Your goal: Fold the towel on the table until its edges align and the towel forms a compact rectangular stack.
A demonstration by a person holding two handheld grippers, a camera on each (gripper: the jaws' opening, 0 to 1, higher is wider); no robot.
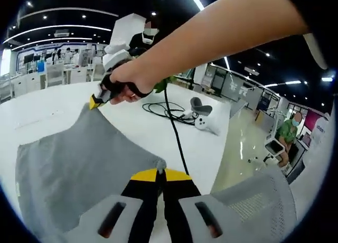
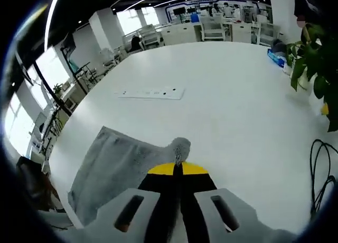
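The grey towel [image 1: 79,164] lies on the white desk [image 1: 47,103], two of its corners lifted. The left claw [image 1: 161,171] is pinched tight on the near corner. The right claw [image 2: 177,166] grips another corner; in the left gripper view it [image 1: 97,99] shows at the towel's far corner, held by a hand [image 1: 127,79]. A black cable [image 1: 174,127] trails across the desk near a plant [image 2: 311,68].
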